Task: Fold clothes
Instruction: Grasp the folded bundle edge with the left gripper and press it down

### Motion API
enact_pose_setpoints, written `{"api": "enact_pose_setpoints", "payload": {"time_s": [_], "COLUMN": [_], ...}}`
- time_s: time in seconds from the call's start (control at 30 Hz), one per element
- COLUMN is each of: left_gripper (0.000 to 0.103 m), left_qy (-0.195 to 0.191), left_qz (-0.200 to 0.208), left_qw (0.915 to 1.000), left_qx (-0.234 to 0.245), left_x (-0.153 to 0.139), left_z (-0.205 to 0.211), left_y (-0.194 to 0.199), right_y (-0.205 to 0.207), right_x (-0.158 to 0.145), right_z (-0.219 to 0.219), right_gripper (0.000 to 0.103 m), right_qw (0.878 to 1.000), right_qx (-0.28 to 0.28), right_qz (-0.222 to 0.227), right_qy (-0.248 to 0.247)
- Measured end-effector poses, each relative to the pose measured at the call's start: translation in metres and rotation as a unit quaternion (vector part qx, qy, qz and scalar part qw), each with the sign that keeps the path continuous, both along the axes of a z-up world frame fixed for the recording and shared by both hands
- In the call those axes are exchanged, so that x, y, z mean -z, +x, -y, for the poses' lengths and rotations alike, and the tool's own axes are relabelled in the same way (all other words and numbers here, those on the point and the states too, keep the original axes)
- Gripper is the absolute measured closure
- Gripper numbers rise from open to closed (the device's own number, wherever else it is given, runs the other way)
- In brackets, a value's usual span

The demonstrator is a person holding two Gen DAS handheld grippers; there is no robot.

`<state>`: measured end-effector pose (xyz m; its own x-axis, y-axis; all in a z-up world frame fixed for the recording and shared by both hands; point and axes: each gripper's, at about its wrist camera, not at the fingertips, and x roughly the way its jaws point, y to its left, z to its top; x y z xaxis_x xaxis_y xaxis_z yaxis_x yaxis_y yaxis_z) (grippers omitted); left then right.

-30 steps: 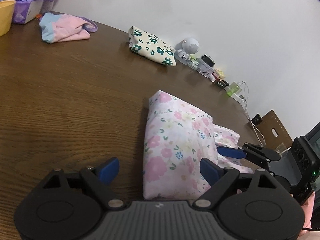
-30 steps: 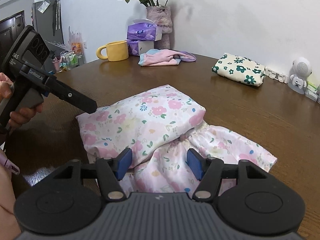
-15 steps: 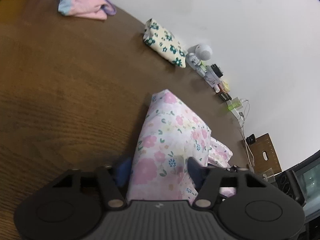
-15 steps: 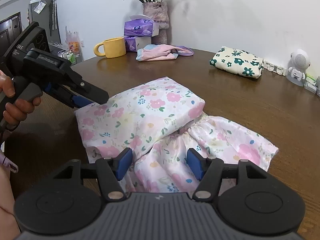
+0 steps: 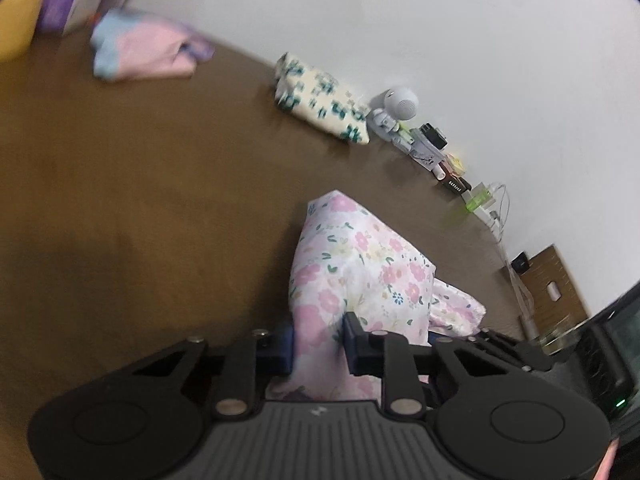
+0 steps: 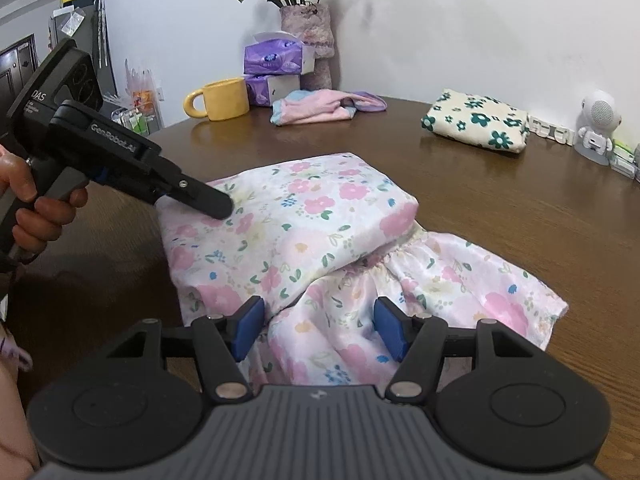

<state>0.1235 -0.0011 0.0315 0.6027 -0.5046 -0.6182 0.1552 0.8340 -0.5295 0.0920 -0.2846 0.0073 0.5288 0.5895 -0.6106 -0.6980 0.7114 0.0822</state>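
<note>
The pink floral garment [image 6: 304, 236] lay half folded on the brown counter [image 6: 500, 216], its upper layer doubled over a gathered hem that spread toward the right hand-held gripper [image 6: 318, 330]. That hand-held gripper hovered just over the hem with its blue pads [image 6: 249, 326] set wide apart and gripping nothing. The left hand-held gripper [image 5: 318, 340] was pinched tight on the near edge of the folded layer. Well beyond both sat a cream floral bundle [image 6: 476, 125], a pink cloth [image 6: 320, 106], a yellow mug [image 6: 220, 100] and tissue packs [image 6: 276, 64]
</note>
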Motion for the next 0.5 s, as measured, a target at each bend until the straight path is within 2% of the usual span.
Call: {"api": "enact_pose_setpoints", "payload": {"time_s": [0.07,0.2,0.3,0.43,0.5], "left_gripper": [0.082,0.083,0.083,0.083,0.083], "left_qy": [0.036,0.124,0.198,0.268,0.301], "left_qz": [0.026,0.084,0.133,0.179,0.203], "left_qw": [0.9990,0.9886,0.9704,0.9442,0.9283], "left_qx": [0.006,0.016,0.038,0.068,0.080], "left_x": [-0.009,-0.029,-0.042,-0.055,-0.060], "left_z": [0.000,0.001,0.008,0.028,0.040], "left_y": [0.001,0.003,0.000,-0.008,-0.014], "right_y": [-0.002,-0.003,0.001,0.007,0.009], "right_x": [-0.004,-0.013,-0.012,-0.009,-0.008], "right_z": [-0.005,-0.009,-0.012,-0.016,-0.020], "right_gripper": [0.041,0.041,0.041,0.042,0.045], "right_qw": [1.000,0.999,1.000,0.999,1.000], "right_qx": [-0.008,-0.010,0.002,0.016,0.014], "right_qz": [0.005,0.017,0.014,0.005,0.005], "right_qy": [0.012,0.026,0.025,0.031,0.026]}}
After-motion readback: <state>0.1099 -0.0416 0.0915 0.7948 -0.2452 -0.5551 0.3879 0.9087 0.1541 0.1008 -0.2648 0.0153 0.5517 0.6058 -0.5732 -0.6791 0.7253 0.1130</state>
